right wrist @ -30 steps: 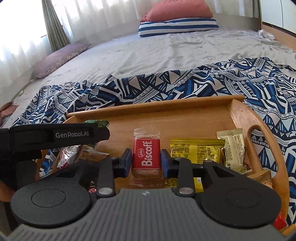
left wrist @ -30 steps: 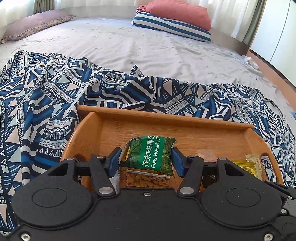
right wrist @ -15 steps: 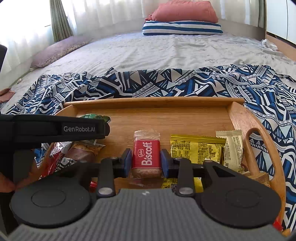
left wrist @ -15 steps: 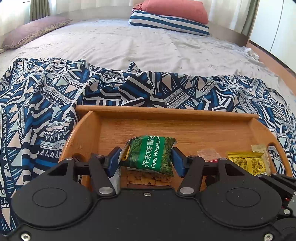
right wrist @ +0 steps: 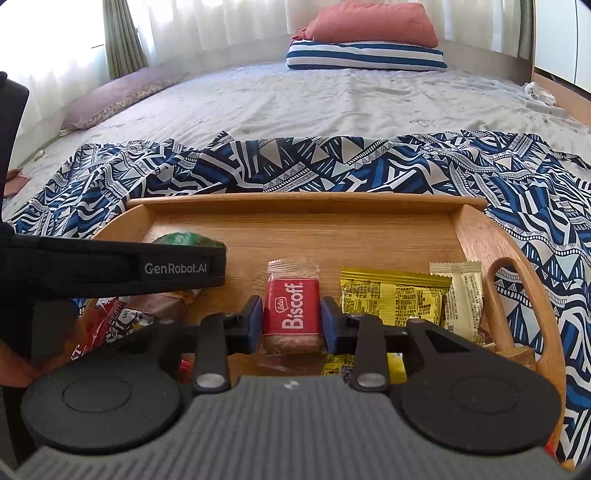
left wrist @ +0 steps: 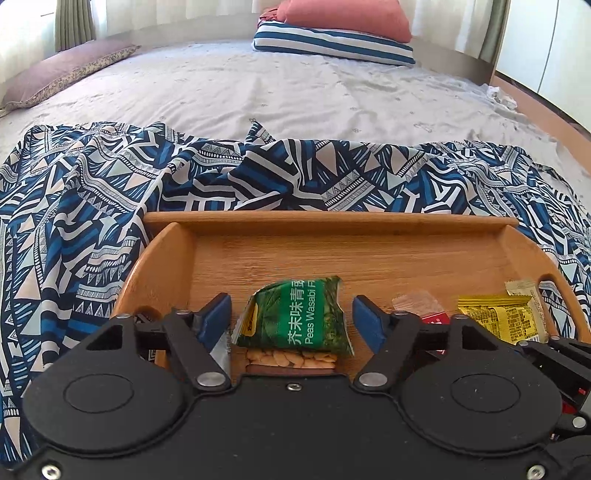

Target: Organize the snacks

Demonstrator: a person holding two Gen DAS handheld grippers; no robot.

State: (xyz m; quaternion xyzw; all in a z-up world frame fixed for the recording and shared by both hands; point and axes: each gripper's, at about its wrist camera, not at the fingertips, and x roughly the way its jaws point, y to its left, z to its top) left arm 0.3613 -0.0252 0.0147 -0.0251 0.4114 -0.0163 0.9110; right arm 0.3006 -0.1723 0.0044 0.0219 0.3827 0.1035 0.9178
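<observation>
A wooden tray lies on a blue patterned cloth on the bed. In the left wrist view my left gripper has its jaws opening. A green wasabi-peas packet rests between them on a clear packet of nuts, and neither pad touches it. In the right wrist view my right gripper holds a red Biscoff packet just above the tray. Its jaws are opening, but the pads still meet the wrapper's sides. The left gripper's black body crosses the left of this view and half hides the green packet.
A yellow packet and a beige sachet lie at the tray's right end by its handle cut-out. Red and patterned wrappers sit at the left end. The patterned cloth surrounds the tray. Pillows lie far back.
The left jaws have spread away from the green packet, which now lies free between them. The right gripper and the Biscoff packet look almost the same as before.
</observation>
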